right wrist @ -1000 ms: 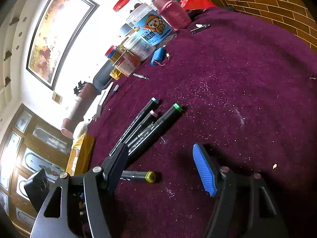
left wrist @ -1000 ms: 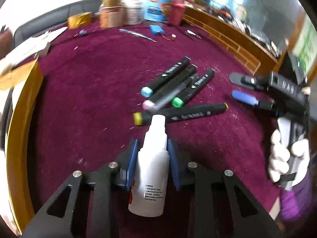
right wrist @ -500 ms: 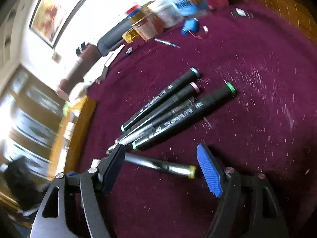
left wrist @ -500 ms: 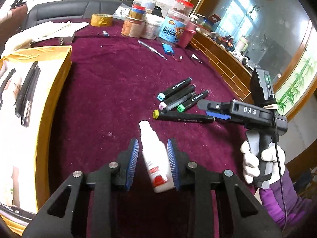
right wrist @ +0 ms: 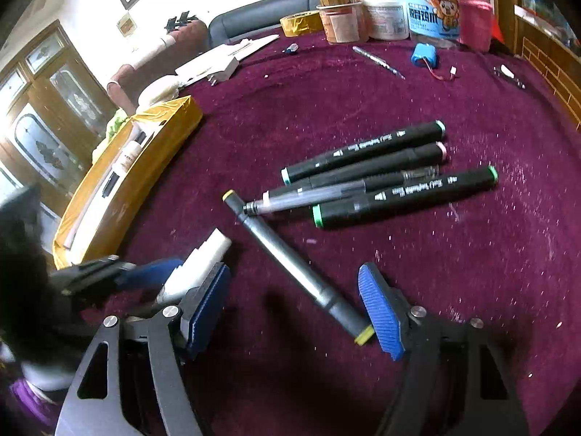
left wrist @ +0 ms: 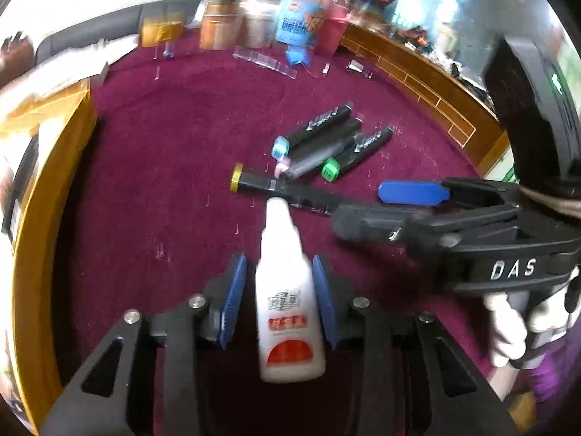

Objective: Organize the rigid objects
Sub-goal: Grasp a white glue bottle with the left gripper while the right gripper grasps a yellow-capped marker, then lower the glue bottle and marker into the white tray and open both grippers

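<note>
Gold box with pens and small bottle inside.

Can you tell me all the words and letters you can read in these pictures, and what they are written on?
"DAS": white letters on the side of the right gripper.
White bottle held in the left gripper: label characters too blurred to read.
Black markers: white script along the barrels, too small to read.
Blue cartoon jar: characters too small to read.
</note>
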A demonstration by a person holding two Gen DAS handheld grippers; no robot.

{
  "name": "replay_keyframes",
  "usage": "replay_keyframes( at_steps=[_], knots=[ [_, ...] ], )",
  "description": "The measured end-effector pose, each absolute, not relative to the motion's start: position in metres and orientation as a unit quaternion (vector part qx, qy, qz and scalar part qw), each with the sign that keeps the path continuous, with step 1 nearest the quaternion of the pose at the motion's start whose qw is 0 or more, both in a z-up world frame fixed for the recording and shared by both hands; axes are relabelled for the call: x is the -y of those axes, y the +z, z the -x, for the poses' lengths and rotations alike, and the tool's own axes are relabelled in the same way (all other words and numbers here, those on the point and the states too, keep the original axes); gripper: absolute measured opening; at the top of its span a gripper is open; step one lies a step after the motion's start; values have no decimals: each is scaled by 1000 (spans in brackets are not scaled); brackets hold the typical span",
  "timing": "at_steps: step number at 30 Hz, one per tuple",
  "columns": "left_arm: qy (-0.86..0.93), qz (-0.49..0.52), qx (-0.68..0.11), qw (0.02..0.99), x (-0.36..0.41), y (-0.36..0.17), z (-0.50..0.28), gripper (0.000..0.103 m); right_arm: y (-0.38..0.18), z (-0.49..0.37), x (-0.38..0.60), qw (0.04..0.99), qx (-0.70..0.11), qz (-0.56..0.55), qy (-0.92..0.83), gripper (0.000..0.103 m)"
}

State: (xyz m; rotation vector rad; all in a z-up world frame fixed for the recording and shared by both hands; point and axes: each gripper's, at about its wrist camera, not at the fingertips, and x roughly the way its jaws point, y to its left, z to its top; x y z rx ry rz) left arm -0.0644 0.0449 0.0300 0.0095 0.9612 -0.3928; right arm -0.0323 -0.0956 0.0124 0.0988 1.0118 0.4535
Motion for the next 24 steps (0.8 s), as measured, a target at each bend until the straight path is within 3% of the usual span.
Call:
replay_keyframes(
  at_steps=[1,7,12,14,16,18,24],
  knots=[
    [-187,-12,-458,869,-43,31,65,27,15,34,92,851,-478,-40,214,68],
    [-204,49,-467,859,-68,33,70,27,19,35,69,861,-465,32,204,67],
    [-210,95,-456,859,-90,46,87,27,7,28,48,855,-471,82,202,47],
    [-213,109,-444,863,-99,55,94,27,4,28,43,857,-466,96,198,45],
    [-215,122,-432,867,-110,66,98,27,5,30,40,858,-460,100,205,34],
    [-207,139,-416,874,-128,78,102,27,7,32,37,855,-461,99,216,13],
    [-142,174,-379,898,-198,97,110,27,13,38,37,843,-474,46,249,13]
  ],
)
